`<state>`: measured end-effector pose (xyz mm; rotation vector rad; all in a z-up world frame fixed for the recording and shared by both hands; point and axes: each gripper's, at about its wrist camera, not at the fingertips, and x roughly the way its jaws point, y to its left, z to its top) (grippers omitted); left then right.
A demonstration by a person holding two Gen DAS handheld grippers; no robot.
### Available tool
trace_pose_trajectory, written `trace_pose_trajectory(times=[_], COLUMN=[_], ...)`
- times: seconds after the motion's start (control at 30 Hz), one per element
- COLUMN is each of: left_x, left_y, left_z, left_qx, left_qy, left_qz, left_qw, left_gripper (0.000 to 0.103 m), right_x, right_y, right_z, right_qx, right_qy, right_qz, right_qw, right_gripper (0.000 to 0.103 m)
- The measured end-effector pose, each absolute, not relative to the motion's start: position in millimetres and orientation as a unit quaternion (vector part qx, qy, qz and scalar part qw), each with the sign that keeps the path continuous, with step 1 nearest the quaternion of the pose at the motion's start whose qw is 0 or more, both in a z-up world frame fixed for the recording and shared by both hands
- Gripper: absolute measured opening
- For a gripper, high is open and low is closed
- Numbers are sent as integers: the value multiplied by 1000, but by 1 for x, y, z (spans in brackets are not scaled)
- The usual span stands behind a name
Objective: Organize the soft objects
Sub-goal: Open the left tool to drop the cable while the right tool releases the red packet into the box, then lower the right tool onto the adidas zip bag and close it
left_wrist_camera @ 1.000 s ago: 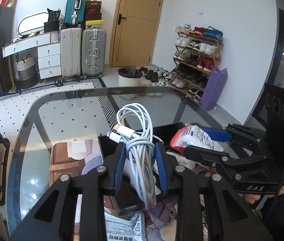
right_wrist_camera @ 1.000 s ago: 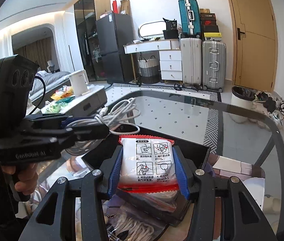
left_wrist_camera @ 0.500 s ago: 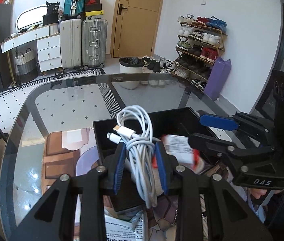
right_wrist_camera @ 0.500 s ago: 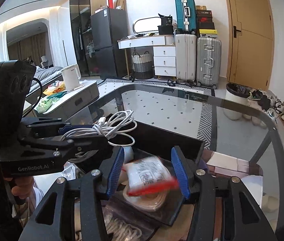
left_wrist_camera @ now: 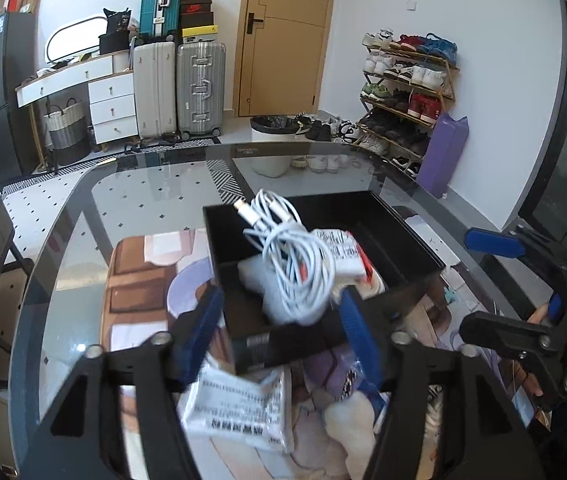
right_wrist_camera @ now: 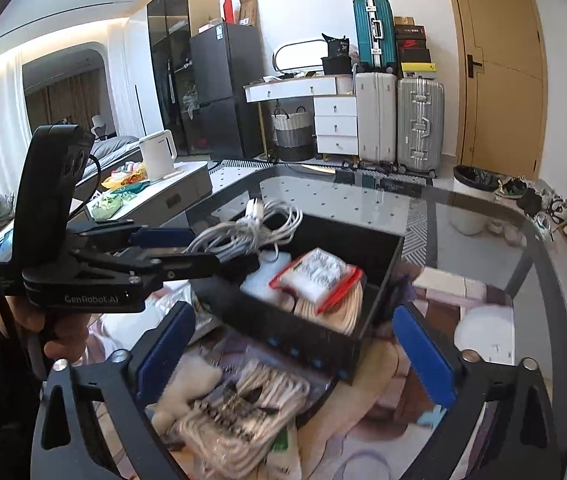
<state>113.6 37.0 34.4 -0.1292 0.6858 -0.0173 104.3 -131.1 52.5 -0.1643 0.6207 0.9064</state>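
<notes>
A black open box point(left_wrist_camera: 411, 240) stands on the glass table; it also shows in the right wrist view point(right_wrist_camera: 379, 256). A coiled white cable point(left_wrist_camera: 295, 264) lies over the box's near end, free of my left gripper point(left_wrist_camera: 279, 336), whose blue pads stand wide apart just short of the box. In the right wrist view the cable point(right_wrist_camera: 243, 232) hangs above the box beside the left gripper's fingers. A red-edged white packet point(right_wrist_camera: 317, 274) lies in the box on a beige coil. My right gripper point(right_wrist_camera: 295, 364) is open and empty before the box.
On the table in front of the box lie a white printed packet point(left_wrist_camera: 239, 412), a bag of beige cords point(right_wrist_camera: 239, 416) and white soft items point(left_wrist_camera: 347, 420). The table's rounded edge point(left_wrist_camera: 55, 232) runs left. Suitcases, a bin and a shoe rack stand beyond.
Both grippers opened. The red-edged packet dropped from the right gripper into the box. The left gripper let go of the white cable, which now falls onto the box. Both grippers drew back.
</notes>
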Motion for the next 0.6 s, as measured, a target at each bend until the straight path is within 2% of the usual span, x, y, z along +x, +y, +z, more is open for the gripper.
trace_pose_trajectory(times=[0.03, 0.1, 0.6], left_x=[108, 96, 70], left_y=[37, 36, 37], left_z=[35, 37, 31], left_qx=[-64, -60, -45], left_qy=[327, 304, 300], left_qz=[-5, 2, 24], left_qw=[943, 951, 953], left_gripper=[91, 98, 99], right_x=[102, 97, 79], right_y=[-134, -139, -138], right_z=[51, 49, 39], right_qx=[-75, -69, -80], right_qy=[296, 298, 314], right_qz=[430, 429, 429], right_qw=[850, 850, 843], right_gripper=[102, 102, 102])
